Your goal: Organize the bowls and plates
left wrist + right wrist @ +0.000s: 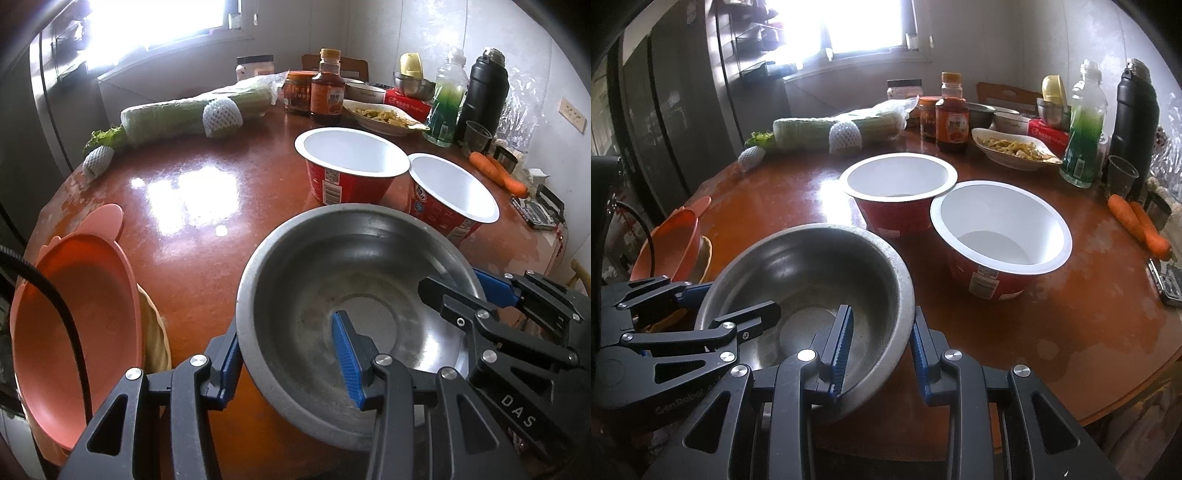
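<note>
While jaws straddle its rim | steel bowl (354, 317) (near table edge) | both hand-held grippers (291, 369) (881, 350) apart

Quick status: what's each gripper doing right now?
Left gripper: open, fingers straddling the steel bowl rim, not clamped.
Right gripper: open, straddling the same rim opposite.

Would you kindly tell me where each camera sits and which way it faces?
Left wrist: rides the left gripper, looking forward across the table toward the window; its jaws straddle the steel bowl's near-left rim, and the right gripper shows at right.
Right wrist: rides the right gripper, facing the same way; its jaws straddle the steel bowl's right rim, with the left gripper at left.
Both share the bowl, two red paper bowls and the orange plate.
</note>
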{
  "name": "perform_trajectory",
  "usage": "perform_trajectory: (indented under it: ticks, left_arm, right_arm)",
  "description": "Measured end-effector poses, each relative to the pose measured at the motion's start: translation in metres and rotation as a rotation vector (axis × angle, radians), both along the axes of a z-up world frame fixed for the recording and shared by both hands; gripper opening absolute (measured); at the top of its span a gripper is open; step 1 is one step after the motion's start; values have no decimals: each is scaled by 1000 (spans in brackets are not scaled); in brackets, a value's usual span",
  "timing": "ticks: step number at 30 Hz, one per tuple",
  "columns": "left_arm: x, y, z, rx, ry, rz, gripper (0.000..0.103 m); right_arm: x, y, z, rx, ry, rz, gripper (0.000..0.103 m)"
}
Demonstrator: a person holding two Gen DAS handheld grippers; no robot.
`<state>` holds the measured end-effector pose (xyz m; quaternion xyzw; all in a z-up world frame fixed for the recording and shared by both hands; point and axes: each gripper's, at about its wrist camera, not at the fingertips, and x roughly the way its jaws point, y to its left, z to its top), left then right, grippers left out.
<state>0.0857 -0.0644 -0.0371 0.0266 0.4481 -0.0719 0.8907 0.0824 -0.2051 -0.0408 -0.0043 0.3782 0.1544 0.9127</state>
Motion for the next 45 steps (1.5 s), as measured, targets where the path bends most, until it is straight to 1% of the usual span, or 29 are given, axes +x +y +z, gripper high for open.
perform_trajectory:
  ticks: [13,20,23,25,29,33,39,45]
  left_arm:
    - [0,-5,2,-15,-9,-31,46]
    - [-1,-4,2,-24,-11,-29,46]
    - [-3,-3,6,-17,-27,-24,47]
    - [-4,-2,9,-22,-35,-25,47]
    - [-6,-3,12,-17,-40,-20,48]
    - [-10,-1,18,-19,-62,-14,49]
    - [-14,2,30,-27,-92,2,50]
    - [-18,-4,43,-23,-115,-12,50]
  right_arm:
    - [2,-5,-1,1,13,-24,33]
    - [1,-9,0,12,19,-26,34]
    - [0,-11,1,24,13,-27,37]
    - [-2,-13,4,36,6,-31,38]
    - [-4,-14,8,35,-4,-37,40]
    - [-6,-15,12,36,-13,-46,44]
    - [-11,-20,23,52,-39,-58,45]
    - [-16,-26,33,61,-62,-68,45]
